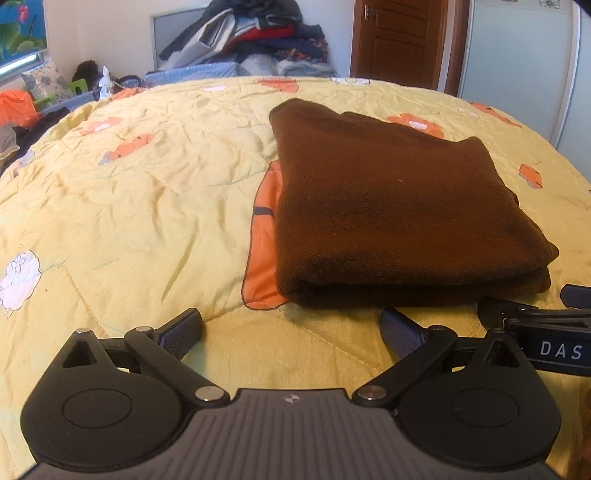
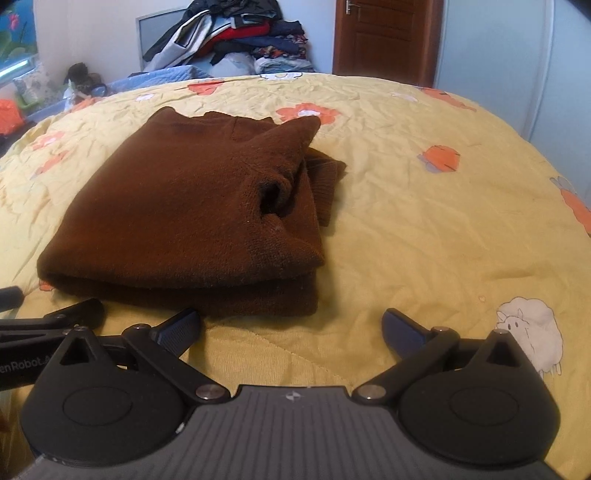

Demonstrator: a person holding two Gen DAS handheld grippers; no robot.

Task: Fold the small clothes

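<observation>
1. Black plastic fills the bottom of both my views: the left gripper [image 1: 291, 328] has its fingers spread wide with nothing between them, and the right gripper [image 2: 291, 328] is spread just as wide and just as empty.
2. At the lower right edge of my left view I see the right gripper's fingers beside mine; at the lower left edge of my right view the left gripper's fingers show the same way. The two sit close side by side.
3. Between each pair of fingers lies bare yellow quilt [image 1: 129, 206], wrinkled, with stitched seams running across it.
4. Just beyond the fingertips is the brown sweater [image 1: 391, 206], folded into a thick stack. Its near folded edge runs across the middle of my left view, near the pads but apart from them.
5. In my right view the brown sweater [image 2: 192, 206] sits centre-left; its right side is untidy, with a ribbed cuff [image 2: 325, 181] sticking out past the stack.
6. Open quilt stretches to the left of the garment in my left view and to the right of it in my right view, where a sheep print [image 2: 532, 332] sits at lower right.
7. Past the bed's far edge, at upper centre, is a heap of clothes [image 1: 255, 33], with a brown door [image 1: 399, 37] at upper right.
</observation>
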